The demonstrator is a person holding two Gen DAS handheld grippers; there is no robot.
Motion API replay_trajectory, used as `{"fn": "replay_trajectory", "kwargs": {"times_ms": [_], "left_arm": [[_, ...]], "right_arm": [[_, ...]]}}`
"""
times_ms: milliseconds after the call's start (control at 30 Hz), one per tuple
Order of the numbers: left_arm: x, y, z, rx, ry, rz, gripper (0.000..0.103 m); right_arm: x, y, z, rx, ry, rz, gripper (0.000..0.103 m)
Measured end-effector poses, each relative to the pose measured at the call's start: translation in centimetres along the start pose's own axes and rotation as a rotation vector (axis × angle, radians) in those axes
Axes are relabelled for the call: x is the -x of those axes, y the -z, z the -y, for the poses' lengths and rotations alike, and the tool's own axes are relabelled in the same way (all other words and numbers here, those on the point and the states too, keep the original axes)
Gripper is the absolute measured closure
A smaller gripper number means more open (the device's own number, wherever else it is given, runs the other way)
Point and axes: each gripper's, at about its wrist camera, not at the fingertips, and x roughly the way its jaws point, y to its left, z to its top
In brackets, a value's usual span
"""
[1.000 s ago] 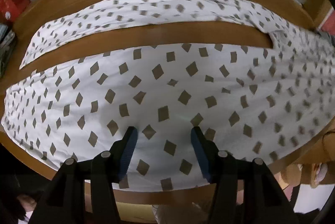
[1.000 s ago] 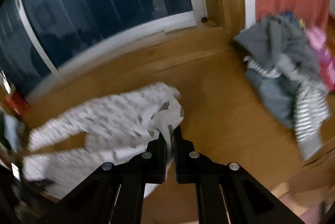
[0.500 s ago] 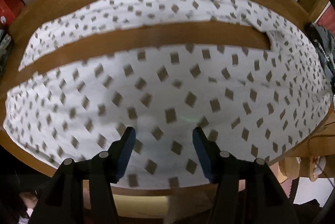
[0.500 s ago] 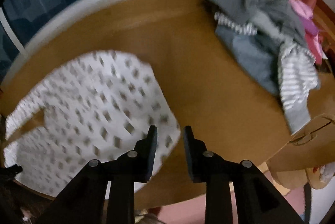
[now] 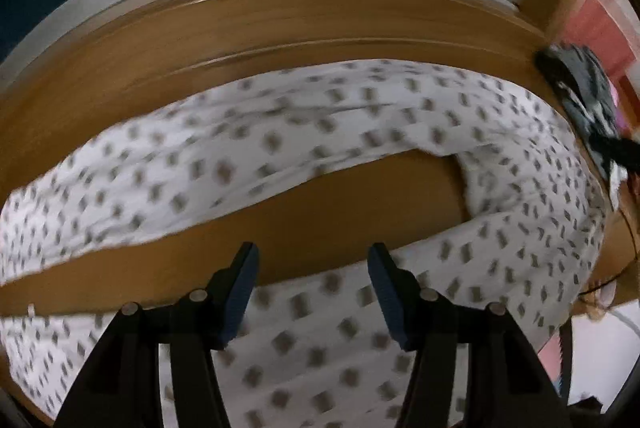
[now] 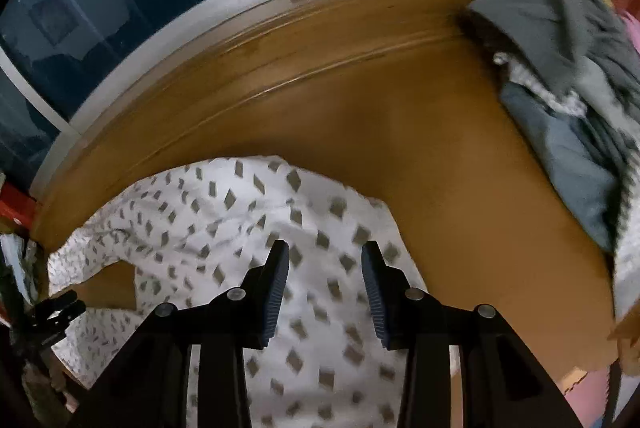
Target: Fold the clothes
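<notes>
White patterned trousers (image 5: 304, 163) lie spread across the wooden bench (image 5: 280, 27), two legs parted by a strip of bare wood, as you hold both tools above them. Your left gripper (image 5: 312, 268) hangs over the inner edge of the nearer leg, fingers spread wide and gripping nothing; your right gripper (image 6: 324, 268) hovers over the waist end, fingers likewise apart and empty. The cloth is rumpled near the crotch, so a pinch there would likely catch one layer only and drag the fold crooked. A heap of grey and striped clothes (image 6: 568, 79) sits close on the right; a wide sweep could pull the trousers into it, or off the bench's near edge.
</notes>
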Motion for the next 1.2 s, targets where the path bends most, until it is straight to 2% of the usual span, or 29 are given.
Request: {"fn": "replay_trajectory", "kwargs": {"times_ms": [100,133,233,333,467,600,633,700,933,967,1000,1033,1067,1200], "left_arm": [[-1.0,-0.3,1.3,-0.033,-0.031,-0.011,0.049],[-1.3,-0.3,1.5,-0.04,-0.019,-0.022,0.049],[-2.0,-0.2,1.5,0.02,0.009,-0.049,0.049],[-2.3,-0.1,1.6,0.077,-0.015,-0.062,0.049],[-2.6,0.0,1.9,0.149,-0.036,-0.075,0.049],[-2.4,0.3,3.1,0.183,-0.063,-0.065,0.049],[-2.3,0.3,3.5,0.19,-0.064,-0.065,0.049],[-2.4,0.6,4.0,0.198,-0.073,-0.071,0.049],[-1.8,1.9,5.1,0.221,-0.105,-0.097,0.049],[-1.8,2.1,5.3,0.224,-0.109,-0.098,0.049],[-1.3,2.8,5.6,0.229,-0.113,-0.097,0.049],[-0.8,3.7,6.1,0.234,-0.115,-0.096,0.049],[0.1,4.8,6.6,0.239,-0.114,-0.093,0.049],[0.9,6.4,5.2,0.24,-0.097,-0.07,0.049]], "right_arm": [[-2.5,-1.2,0.2,0.021,-0.01,-0.035,0.063],[-3.4,-1.5,0.4,0.027,-0.019,-0.052,0.063],[-5.0,-2.2,0.6,0.073,-0.062,-0.081,0.063],[-6.6,-2.8,0.7,0.12,-0.104,-0.11,0.063],[-7.1,-3.5,0.7,0.185,-0.154,-0.117,0.063],[-6.2,-4.2,1.3,0.194,-0.199,-0.098,0.063],[-5.9,-4.4,1.4,0.195,-0.209,-0.089,0.059],[-5.3,-4.5,1.3,0.217,-0.205,-0.069,0.051],[-8.3,-5.7,0.1,0.35,-0.158,-0.115,0.049],[-8.9,-5.7,-0.1,0.362,-0.154,-0.125,0.052],[-9.3,-5.7,-0.3,0.365,-0.166,-0.138,0.06],[-9.2,-5.7,-0.5,0.373,-0.186,-0.133,0.088],[-8.3,-5.7,-1.0,0.379,-0.192,-0.116,0.093],[-3.4,-4.6,-3.7,0.442,-0.221,-0.022,0.093]]}}
